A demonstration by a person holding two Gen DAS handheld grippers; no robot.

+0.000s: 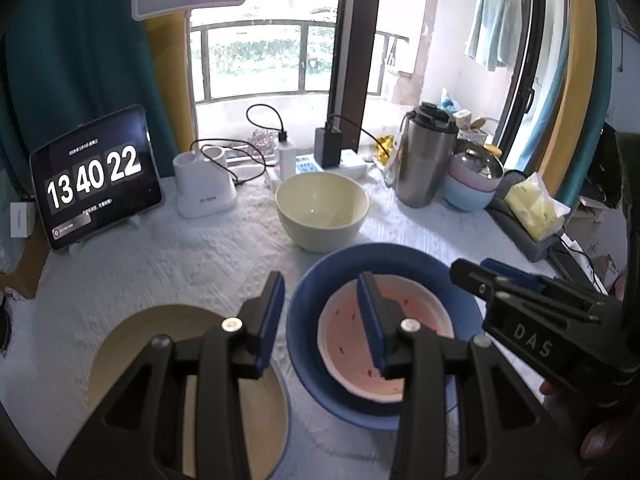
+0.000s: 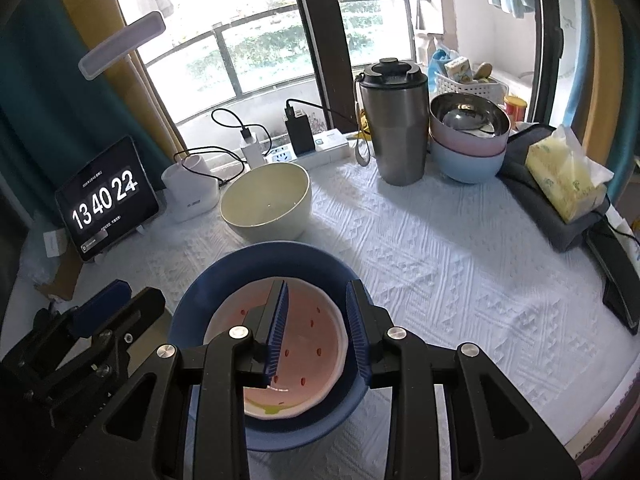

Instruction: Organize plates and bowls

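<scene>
A white textured tablecloth (image 2: 440,264) covered the table and bore everything else. Near its front edge sat a blue bowl (image 2: 192,300) with a smaller pink plate (image 2: 316,336), speckled with red seed marks like a watermelon slice, lying inside it. A tan plate (image 1: 132,332) lay just left of the blue bowl, partly hidden under the left gripper (image 1: 324,320). Behind the blue bowl, close to it, stood an empty cream bowl (image 2: 266,204). Further back on the right stood a steel tumbler (image 2: 394,128) with a black lid, and beside it a stack of a pale blue bowl (image 2: 468,168), a pink bowl (image 2: 452,140) and a steel bowl (image 2: 468,116) nested on top. A tablet (image 1: 94,176) propped at the back left showed "13 40 22" in large white digits; the smaller lines on it were too fine to read. A yellow tissue pack (image 2: 568,176) lay on a dark pouch at the right. The left gripper's jaws stood apart, nothing between them, its right finger over the pink plate and its left finger over the gap between tan plate and blue bowl. The right gripper (image 2: 318,324), marked "DAS" on its side, also had its jaws apart and empty, hovering above the pink plate, one finger over the plate's middle and the other over the blue bowl's right rim.
</scene>
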